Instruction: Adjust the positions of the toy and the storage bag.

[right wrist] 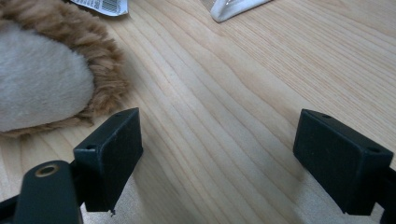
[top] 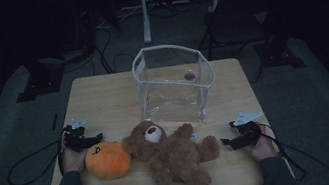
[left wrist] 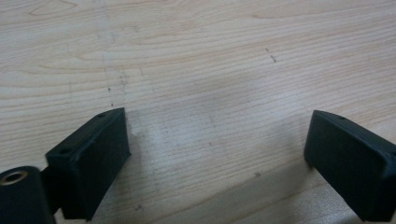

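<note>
The left hand-held gripper (top: pixel 90 138) rests near the left edge of the tabletop (top: pixel 101 93), its jaws spread wide with nothing but bare wood between them, as the left gripper view confirms (left wrist: pixel 217 140). Just beside it, toward the near edge, lies an orange plush toy (top: pixel 108 159), touching the head of a brown teddy bear (top: pixel 173 154) that sprawls on its back across the near middle of the tabletop. The right hand-held gripper (top: pixel 229 141) sits near the right edge, jaws likewise spread and empty (right wrist: pixel 217 144), just beside the bear's foot; in the right gripper view the pale sole of the foot (right wrist: pixel 42 91) lies close to one jaw without touching it. Behind the bear, toward the far edge, stands an open clear plastic bag (top: pixel 174 81), upright, with a small dark thing inside.
</note>
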Motion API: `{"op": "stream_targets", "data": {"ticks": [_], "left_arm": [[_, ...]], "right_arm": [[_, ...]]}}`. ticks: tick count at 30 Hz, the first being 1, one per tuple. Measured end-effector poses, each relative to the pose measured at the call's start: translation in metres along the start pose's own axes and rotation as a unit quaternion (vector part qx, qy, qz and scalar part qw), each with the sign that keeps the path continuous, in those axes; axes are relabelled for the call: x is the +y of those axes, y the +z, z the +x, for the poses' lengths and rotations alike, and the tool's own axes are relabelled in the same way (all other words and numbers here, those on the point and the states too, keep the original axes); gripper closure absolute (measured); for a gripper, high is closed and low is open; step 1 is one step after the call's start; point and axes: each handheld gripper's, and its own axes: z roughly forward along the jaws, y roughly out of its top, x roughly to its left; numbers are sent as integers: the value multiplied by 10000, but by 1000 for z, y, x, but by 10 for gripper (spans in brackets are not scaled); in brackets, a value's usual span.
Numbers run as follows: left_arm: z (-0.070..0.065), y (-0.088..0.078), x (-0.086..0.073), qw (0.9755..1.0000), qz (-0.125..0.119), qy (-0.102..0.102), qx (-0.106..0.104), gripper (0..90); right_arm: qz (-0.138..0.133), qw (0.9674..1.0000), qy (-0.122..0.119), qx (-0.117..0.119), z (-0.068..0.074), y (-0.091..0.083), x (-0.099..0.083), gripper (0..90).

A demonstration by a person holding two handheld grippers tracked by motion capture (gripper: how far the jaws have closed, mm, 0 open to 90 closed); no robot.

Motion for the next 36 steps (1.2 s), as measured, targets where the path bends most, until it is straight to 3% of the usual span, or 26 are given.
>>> {"op": "stream_targets", "data": {"ticks": [5, 13, 15, 20, 25, 32, 36], "left_arm": [[-1, -2, -2, 10000, -18, 5, -3, 83], [0, -8, -6, 9999, -94, -23, -62, 194], [2, -11, -7, 9993, -182, -159, -278, 233], [1, -17, -6, 9991, -244, -120, -321, 279], [0, -28, -4, 9987, -406, -71, -302, 280], [2, -44, 2, 9977, -610, -98, -280, 213], [-3, -53, 5, 9974, -662, 43, -290, 204]], "right_arm": [[-12, 10000, 51, -47, -1, 0, 0, 154], [-44, 9999, 115, -94, -1, -1, 0, 187], [-46, 9999, 117, -96, -1, -1, 0, 188], [-46, 9999, 123, -106, -1, -1, 0, 189], [-44, 9998, 126, -113, -1, -1, 0, 189], [-43, 9998, 132, -124, -1, -1, 0, 189], [-42, 9998, 135, -127, -1, -1, 0, 188]]}}
